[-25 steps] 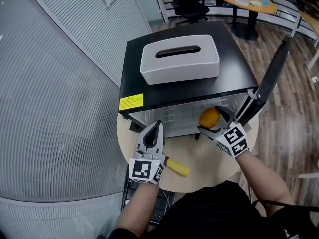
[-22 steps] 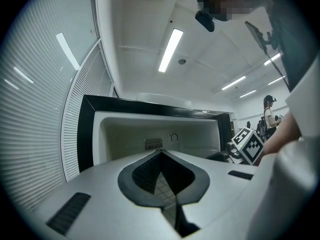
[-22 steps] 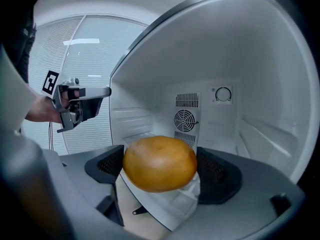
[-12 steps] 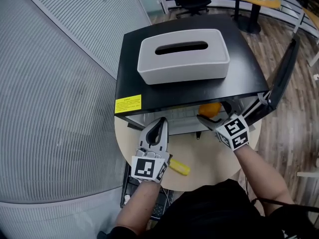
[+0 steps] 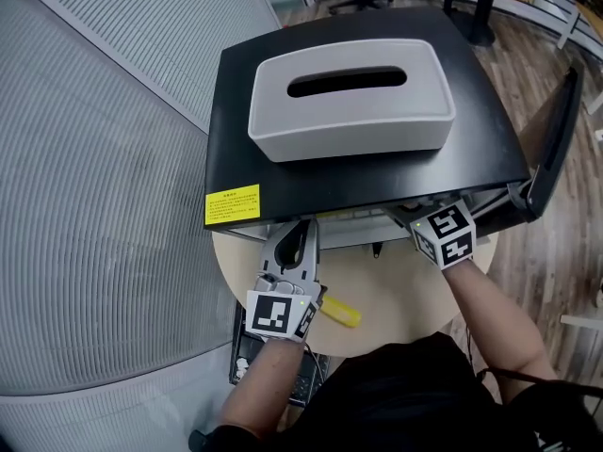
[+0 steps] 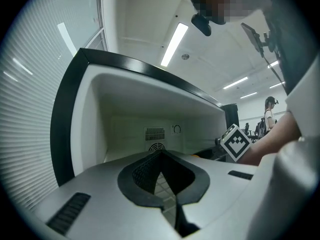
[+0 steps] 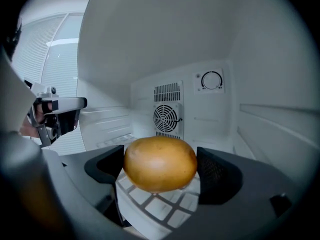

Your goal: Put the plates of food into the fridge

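Observation:
A black mini fridge point(image 5: 283, 172) stands on a round table with its door point(image 5: 556, 149) swung open at the right. My right gripper point(image 7: 160, 168) reaches inside the white compartment, shut on a round orange-brown fruit point(image 7: 160, 161) held above the wire shelf point(image 7: 155, 199). From the head view only its marker cube point(image 5: 443, 234) shows below the fridge's top edge. My left gripper point(image 5: 299, 229) is shut and empty, pointing at the fridge's front opening from the left. In the left gripper view the shut tips point(image 6: 159, 156) face the fridge interior.
A grey tissue box point(image 5: 350, 97) lies on the fridge top. A yellow object point(image 5: 340, 313) rests on the round table point(image 5: 405, 299) beside my left gripper. A fan grille point(image 7: 167, 118) and dial point(image 7: 212, 80) sit on the fridge's back wall. A ribbed glass wall point(image 5: 94, 205) runs along the left.
My right gripper has carried the orange-brown fruit forward from the fridge's front into the compartment, out of the head view. The left gripper has hardly moved.

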Demonstrator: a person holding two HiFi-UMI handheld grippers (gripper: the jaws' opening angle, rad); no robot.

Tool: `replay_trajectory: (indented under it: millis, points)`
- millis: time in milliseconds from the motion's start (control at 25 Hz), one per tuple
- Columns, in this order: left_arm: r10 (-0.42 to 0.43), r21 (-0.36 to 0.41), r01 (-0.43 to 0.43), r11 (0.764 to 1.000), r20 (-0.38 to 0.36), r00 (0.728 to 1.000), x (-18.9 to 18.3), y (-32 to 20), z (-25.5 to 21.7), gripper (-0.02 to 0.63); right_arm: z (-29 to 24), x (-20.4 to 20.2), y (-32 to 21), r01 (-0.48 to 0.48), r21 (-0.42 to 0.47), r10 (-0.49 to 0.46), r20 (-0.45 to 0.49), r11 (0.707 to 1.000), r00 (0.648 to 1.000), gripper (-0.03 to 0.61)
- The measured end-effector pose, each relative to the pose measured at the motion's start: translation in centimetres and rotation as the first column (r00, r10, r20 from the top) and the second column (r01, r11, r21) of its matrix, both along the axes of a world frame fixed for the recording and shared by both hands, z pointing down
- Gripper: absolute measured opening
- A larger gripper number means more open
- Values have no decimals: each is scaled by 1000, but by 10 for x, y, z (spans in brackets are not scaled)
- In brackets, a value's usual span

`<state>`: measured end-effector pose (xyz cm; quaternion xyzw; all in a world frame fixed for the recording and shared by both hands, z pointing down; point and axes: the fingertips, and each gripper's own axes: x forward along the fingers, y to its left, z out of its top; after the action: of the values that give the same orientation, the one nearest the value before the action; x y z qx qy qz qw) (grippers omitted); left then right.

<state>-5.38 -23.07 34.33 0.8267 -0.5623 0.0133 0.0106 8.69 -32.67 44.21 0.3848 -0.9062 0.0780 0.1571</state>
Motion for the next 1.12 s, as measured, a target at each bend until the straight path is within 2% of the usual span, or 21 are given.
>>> replay_trajectory:
  millis: [440, 800, 1120]
  points:
    - [4, -31, -4, 1000, 10, 1000, -8, -10, 17, 5, 9, 4, -26, -81, -22, 80, -15, 997, 997, 443]
    - [2, -40, -2, 999, 7, 1000, -14, -10, 21, 5, 23, -1, -31, -78, -49, 76, -35, 996, 996, 443]
    - [-5, -30, 5, 1000, 7, 1000, -16, -4, 13, 5, 22, -4, -32, -75, -20, 73, -78, 997, 994, 443]
